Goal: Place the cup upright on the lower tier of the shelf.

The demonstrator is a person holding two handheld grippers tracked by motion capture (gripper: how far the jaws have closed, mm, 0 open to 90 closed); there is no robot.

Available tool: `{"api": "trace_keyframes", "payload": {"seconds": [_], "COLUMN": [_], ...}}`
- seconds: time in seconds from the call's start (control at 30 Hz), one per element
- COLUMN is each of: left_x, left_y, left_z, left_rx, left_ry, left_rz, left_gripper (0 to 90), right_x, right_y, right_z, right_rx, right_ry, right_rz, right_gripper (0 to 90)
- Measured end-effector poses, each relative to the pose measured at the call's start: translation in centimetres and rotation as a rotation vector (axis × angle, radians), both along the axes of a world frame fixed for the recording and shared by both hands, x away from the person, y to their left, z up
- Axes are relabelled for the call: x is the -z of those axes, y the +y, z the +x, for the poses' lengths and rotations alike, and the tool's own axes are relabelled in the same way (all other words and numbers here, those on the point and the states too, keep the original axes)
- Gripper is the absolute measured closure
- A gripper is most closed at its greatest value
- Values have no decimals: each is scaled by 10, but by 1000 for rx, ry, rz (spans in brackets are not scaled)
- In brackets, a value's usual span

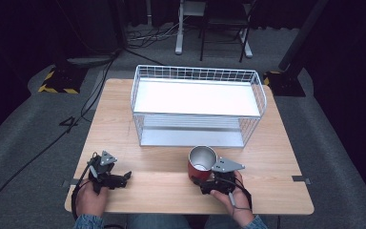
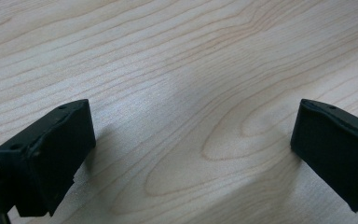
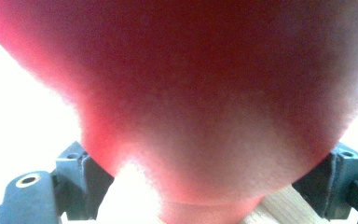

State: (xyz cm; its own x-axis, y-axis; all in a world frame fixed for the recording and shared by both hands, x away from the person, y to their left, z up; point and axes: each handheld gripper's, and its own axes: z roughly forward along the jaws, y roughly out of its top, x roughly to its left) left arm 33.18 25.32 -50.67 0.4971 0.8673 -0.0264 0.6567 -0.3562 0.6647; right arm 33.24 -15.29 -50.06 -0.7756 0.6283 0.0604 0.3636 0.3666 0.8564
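A light wooden table stands on grey carpet, dark curtains around. The right gripper pinches a red metal cup before the white wire rack. The left gripper rests spread wide on bare wood.

Lab / recording setup, not a home. Small wooden tabletop sits alone on grey carpet, dark curtains or walls all around. Black cables run loose over the floor. Hazard-striped black-yellow base plates left and right of the tabletop, each carrying a dark post. White metal stand legs at the back. White wire rack looks like a test prop.
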Motion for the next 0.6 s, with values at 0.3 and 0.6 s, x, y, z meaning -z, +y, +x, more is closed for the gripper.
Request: {"api": "trace_keyframes", "payload": {"seconds": [0.3, 0.6], "left_x": [0, 0], "left_y": [0, 0], "left_z": [0, 0], "left_rx": [0, 0], "left_ry": [0, 0], "left_rz": [0, 0], "left_gripper": [0, 0], "right_x": [0, -6], "right_y": [-2, -2], "right_z": [-2, -4], "right_rx": [-1, -20], "right_ry": [-17, -47], "right_rz": [1, 16], "right_gripper": [172, 172]}}
